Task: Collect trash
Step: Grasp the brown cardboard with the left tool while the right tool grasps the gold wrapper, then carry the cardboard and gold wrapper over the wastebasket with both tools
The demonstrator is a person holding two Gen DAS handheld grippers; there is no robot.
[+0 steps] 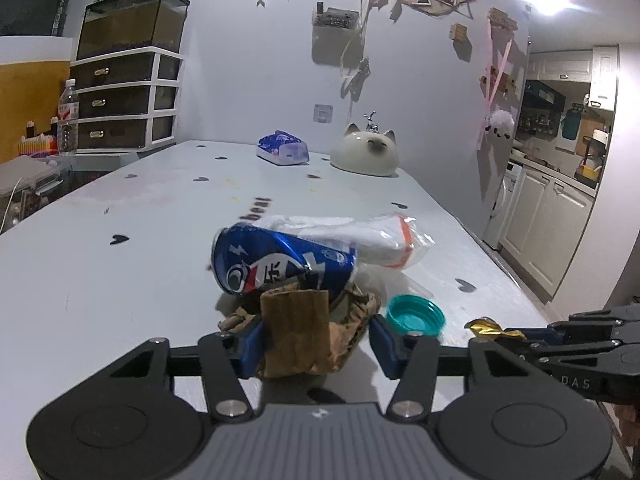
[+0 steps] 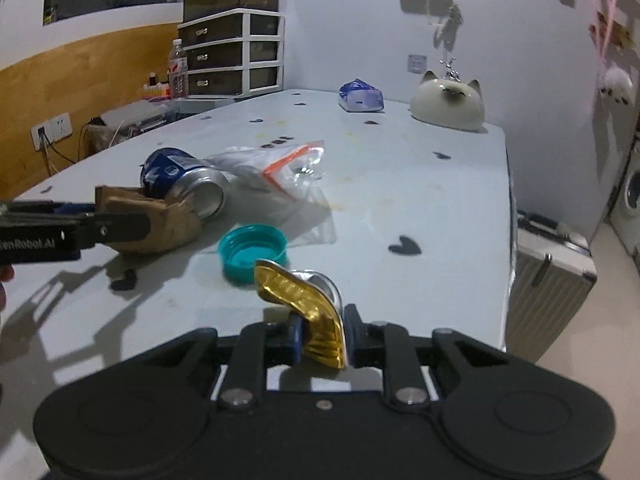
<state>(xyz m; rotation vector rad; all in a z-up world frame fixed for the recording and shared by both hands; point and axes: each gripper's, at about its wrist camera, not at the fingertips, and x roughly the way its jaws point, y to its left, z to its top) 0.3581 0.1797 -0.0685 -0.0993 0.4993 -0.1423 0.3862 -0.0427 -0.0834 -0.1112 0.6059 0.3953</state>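
Trash is already taken up on both sides: crumpled brown paper [image 1: 296,332] is held between the left tongs [image 1: 314,346], seemingly pressed by one pad only, and a crushed gold can [image 2: 316,316] is pinched in the right tongs [image 2: 322,338]. Just beyond on the worktop [image 2: 420,200], a blue can [image 1: 280,264] lies crosswise on its side, nearest the left tongs, a teal cap [image 2: 253,252] beside it.

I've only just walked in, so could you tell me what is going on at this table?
A person is clearing trash with a gripper in each hand. The left gripper has crumpled brown paper between its fingers; the right gripper is shut on a crushed gold can. A blue can, a plastic bag and a teal cap lie on the table.
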